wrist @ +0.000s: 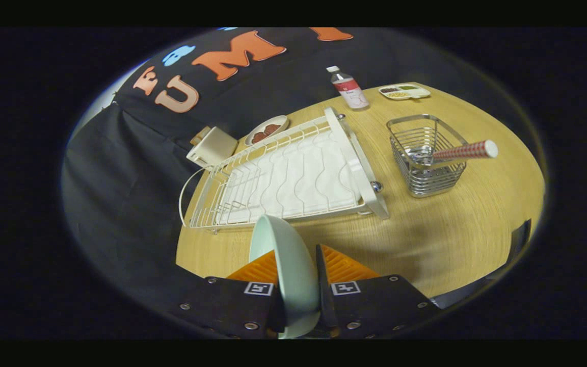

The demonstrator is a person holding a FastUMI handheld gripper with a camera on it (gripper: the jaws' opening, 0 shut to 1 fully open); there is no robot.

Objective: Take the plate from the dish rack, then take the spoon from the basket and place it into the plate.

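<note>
Bottle label too small to read; no other legible text

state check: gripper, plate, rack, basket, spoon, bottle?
gripper: shut on plate, both fingers pressing
plate: held on edge, out of rack
dish rack: no dishes in it
basket: upright, holds spoon
spoon: in basket, handle sticking out
bottle: upright, capped

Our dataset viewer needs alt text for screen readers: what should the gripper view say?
The gripper is shut on a pale plate held on edge above a wooden table. Beyond it lie a white dish rack and a wire basket holding a checked-handled spoon.
</note>
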